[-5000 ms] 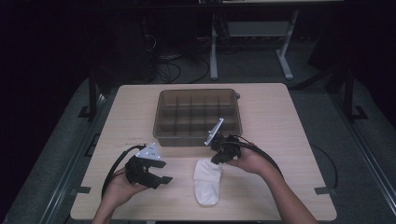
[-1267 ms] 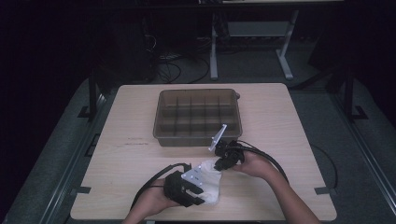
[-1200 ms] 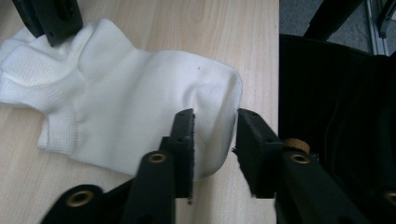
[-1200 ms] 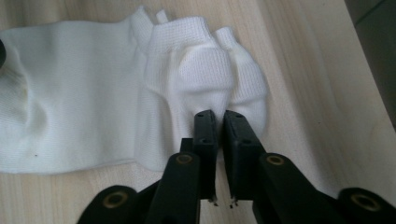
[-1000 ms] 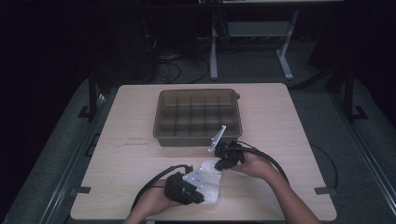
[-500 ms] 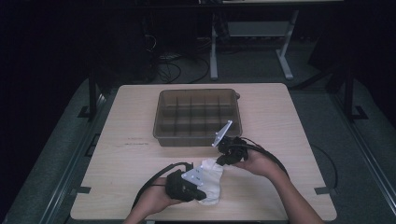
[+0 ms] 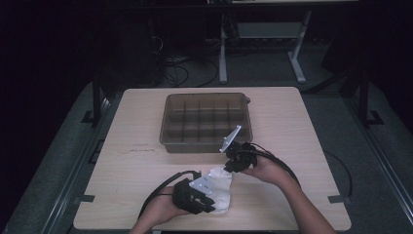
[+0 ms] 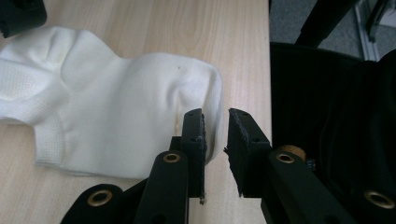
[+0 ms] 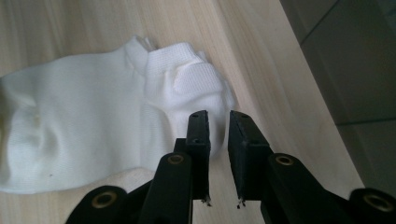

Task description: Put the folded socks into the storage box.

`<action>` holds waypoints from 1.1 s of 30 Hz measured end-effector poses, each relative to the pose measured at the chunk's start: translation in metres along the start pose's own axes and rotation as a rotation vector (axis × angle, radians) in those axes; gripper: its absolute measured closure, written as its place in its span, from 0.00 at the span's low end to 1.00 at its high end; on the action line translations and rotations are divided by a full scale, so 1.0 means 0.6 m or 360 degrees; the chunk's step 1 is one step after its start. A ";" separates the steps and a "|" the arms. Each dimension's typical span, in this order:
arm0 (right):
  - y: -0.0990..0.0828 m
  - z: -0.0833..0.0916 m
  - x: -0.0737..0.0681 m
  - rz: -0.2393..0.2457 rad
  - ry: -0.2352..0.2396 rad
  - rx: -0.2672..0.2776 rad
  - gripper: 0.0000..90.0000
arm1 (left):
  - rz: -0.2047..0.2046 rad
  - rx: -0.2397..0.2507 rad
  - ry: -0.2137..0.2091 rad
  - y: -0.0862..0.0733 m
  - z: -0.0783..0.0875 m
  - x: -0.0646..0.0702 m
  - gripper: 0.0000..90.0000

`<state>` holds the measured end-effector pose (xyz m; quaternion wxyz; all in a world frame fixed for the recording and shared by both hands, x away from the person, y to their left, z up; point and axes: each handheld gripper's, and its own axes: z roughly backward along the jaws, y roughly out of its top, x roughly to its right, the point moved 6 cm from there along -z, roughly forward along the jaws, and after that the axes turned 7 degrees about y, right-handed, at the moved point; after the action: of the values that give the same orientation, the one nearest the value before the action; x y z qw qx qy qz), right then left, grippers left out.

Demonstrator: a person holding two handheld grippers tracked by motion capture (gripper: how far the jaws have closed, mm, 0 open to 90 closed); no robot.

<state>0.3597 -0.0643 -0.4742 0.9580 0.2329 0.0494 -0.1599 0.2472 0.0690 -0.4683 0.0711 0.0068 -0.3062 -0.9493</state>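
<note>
We've laid the white ankle sock [image 7: 220, 189] flat; left gripper [image 8: 215, 140] & right gripper [image 9: 218, 135] jaws just opening slightly, nothing held. Brown divided plastic bin [image 7: 206, 122] w/o sock yet.

– High view: fixed up above the near edge, looking forward and down over the whole table [image 7: 292, 112].
– Gripper views: riding low and close, staring along black jaws at the sock [image 8: 116, 116] from opposite ends. Same sock [image 7: 221, 187] and tabletop shared with the high one.
</note>
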 end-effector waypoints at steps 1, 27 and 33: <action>0.000 0.002 -0.002 0.0003 0.0008 0.0003 0.86 | -0.0004 0.0006 0.0006 0.001 0.003 -0.001 0.86; -0.010 -0.029 -0.028 -0.0006 0.0127 -0.0057 0.91 | 0.0006 -0.0056 -0.0010 -0.005 -0.021 -0.001 0.93; -0.008 -0.010 -0.039 0.0029 0.0114 -0.0010 0.89 | 0.0036 -0.0032 0.0016 -0.003 -0.004 -0.012 0.91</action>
<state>0.3361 -0.0590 -0.4778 0.9578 0.2359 0.0822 -0.1425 0.2544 0.0701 -0.4719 0.0835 0.0073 -0.2964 -0.9514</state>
